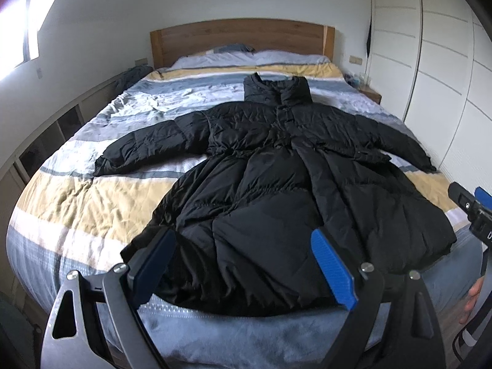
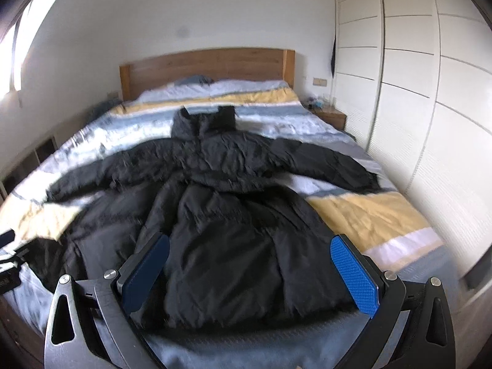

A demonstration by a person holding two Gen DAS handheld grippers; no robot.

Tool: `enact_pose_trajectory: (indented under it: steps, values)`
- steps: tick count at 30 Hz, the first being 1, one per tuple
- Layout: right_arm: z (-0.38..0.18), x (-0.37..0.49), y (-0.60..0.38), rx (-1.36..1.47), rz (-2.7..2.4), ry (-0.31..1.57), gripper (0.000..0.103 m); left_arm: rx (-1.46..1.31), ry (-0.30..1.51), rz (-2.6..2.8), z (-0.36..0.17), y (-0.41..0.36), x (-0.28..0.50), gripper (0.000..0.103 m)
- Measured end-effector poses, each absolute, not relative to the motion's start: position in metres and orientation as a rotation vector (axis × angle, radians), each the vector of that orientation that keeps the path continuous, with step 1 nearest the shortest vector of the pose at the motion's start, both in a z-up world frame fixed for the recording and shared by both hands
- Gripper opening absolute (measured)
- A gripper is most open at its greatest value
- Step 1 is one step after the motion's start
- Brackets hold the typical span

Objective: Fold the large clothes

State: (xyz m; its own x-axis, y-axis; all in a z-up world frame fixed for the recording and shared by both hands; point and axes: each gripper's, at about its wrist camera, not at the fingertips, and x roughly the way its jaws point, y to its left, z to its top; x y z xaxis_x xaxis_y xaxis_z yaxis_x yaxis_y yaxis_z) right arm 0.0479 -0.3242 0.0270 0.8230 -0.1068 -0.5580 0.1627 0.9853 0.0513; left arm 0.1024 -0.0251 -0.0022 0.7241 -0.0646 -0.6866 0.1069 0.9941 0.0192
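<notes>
Item: black puffer coat (image 1: 276,166), long, quilted. Lies flat on bed (image 1: 77,203), front up, both sleeves spread out to either side, collar toward headboard (image 1: 240,41), hem at the foot edge of bed.

Left tongs (image 1: 243,264): spread wide, nothing between the pads; blue pads (image 1: 333,269) hang over the coat's hem, left-of-centre part. Contact w/ fabric: can't tell.

Right tongs (image 2: 250,273): spread wide too, holding nothing; over the hem's right part, nearer the wardrobe side of the coat. Also seen at right edge of the left wrist view, beside the coat's hem corner. Right wrist view is blurred.

Bed cover: striped duvet (image 2: 372,215), yellow / white / grey-blue bands, wrinkled, under the coat.

Beyond coat's collar: pillows (image 1: 286,58), pale, against wood headboard.

Right of coat: white wardrobe (image 1: 430,61) w/ panel doors; small wood nightstand (image 2: 332,117) by the headboard, small items on top, too small to ID.

Left of coat: low shelf unit (image 1: 46,135) along wall, dark cloth heap (image 1: 132,75) at its far end; bright window (image 1: 18,30) above.
</notes>
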Motion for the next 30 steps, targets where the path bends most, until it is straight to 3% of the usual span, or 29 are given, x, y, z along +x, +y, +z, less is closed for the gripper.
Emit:
enact_pose_trajectory:
  steps: [21,30]
  values:
    - [0.017,0.234,-0.428,0.269,-0.216,0.677,0.103,0.122,0.794,-0.063,-0.019,-0.065,0.242,0.09]
    - [-0.044,0.31,-0.526,0.54,-0.293,0.748,0.103,0.113,0.835,-0.072,-0.052,-0.081,0.303,0.09]
